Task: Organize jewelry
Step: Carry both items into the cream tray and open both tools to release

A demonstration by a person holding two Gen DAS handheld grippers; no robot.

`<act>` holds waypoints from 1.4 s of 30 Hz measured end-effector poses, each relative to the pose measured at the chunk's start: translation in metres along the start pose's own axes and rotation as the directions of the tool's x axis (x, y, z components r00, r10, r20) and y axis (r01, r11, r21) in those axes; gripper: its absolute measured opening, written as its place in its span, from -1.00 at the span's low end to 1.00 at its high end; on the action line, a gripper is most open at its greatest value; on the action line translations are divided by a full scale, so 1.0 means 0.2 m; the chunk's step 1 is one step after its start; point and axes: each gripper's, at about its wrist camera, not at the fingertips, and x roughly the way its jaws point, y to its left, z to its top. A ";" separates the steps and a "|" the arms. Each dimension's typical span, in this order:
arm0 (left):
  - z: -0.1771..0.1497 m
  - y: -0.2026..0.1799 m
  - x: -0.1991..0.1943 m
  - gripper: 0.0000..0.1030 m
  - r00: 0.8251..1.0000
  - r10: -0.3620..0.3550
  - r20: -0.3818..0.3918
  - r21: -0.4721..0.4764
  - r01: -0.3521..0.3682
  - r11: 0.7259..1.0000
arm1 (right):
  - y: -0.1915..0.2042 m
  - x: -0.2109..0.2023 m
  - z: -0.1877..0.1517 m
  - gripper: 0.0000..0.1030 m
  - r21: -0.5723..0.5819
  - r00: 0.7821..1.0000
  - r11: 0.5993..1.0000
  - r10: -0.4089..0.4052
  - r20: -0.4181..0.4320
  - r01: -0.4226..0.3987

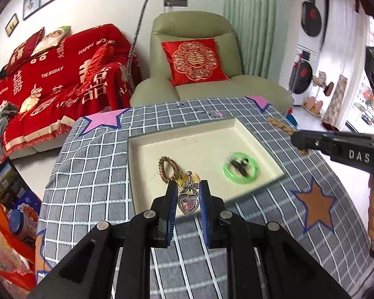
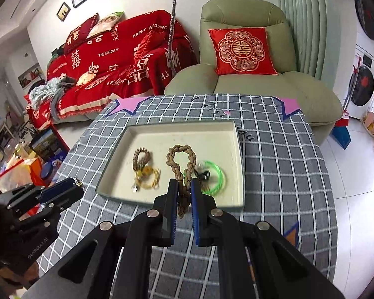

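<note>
Grippers are both pinching jewelry: the left gripper (image 1: 187,194) is clamping a heart pendant (image 1: 187,202), the right gripper (image 2: 184,191) a braided rope bracelet (image 2: 181,164). Just ahead of both, a cream tray (image 2: 182,127) is holding a green bangle (image 2: 215,178) and a beaded bracelet (image 2: 141,158).

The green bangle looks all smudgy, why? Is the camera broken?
Not broken: in the left wrist view the green bangle is smeared by motion blur, and in the right wrist view too, while the heart pendant and braided rope bracelet look sharp; the fisheye bends the tray.
</note>
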 end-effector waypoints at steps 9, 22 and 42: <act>0.08 0.05 0.31 -0.43 0.999 0.027 -0.042 -0.057 -0.029 0.998 | -0.03 0.30 0.08 -0.79 0.007 0.998 1.000 -0.012 -0.059 0.012; 0.01 0.01 0.63 -0.43 0.991 0.068 -0.118 -0.045 -0.074 0.996 | -0.13 0.61 -0.02 -0.79 0.052 0.991 0.998 -0.025 -0.130 0.032; -0.02 -0.03 0.68 -0.42 0.985 0.117 -0.128 0.009 -0.117 0.993 | -0.16 0.72 -0.07 -0.67 0.074 0.985 0.997 -0.012 -0.173 0.025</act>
